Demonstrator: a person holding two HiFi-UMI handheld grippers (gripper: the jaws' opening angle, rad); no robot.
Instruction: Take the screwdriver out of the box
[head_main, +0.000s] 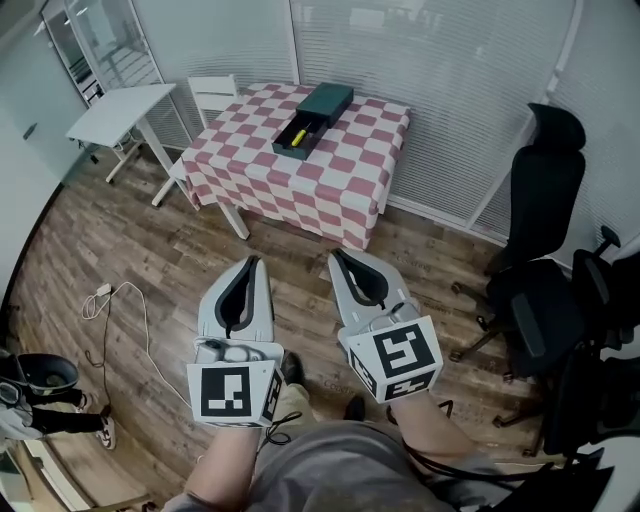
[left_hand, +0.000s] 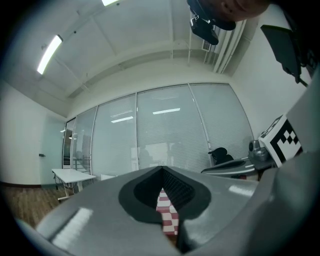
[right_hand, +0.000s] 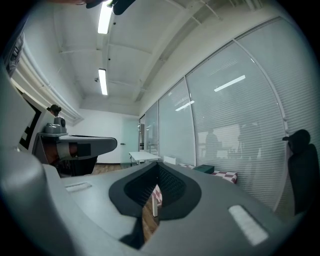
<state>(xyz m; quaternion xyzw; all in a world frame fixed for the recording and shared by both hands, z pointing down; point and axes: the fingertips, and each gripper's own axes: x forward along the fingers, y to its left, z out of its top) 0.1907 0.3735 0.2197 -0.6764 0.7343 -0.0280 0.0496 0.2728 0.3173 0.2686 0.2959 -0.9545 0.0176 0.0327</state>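
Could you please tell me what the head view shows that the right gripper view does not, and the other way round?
Only the head view: the yellow screwdriver lying in the open box, and both grippers' marker cubes.
Only the right gripper view: the ceiling lights, and the right gripper seen along its shut jaws, with nothing between them.
Both: the checkered table, the box, the white table, an office chair and the left gripper.

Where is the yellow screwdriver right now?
In the head view, the screwdriver lies in the open dark box on the checkered table, at the picture's top centre.
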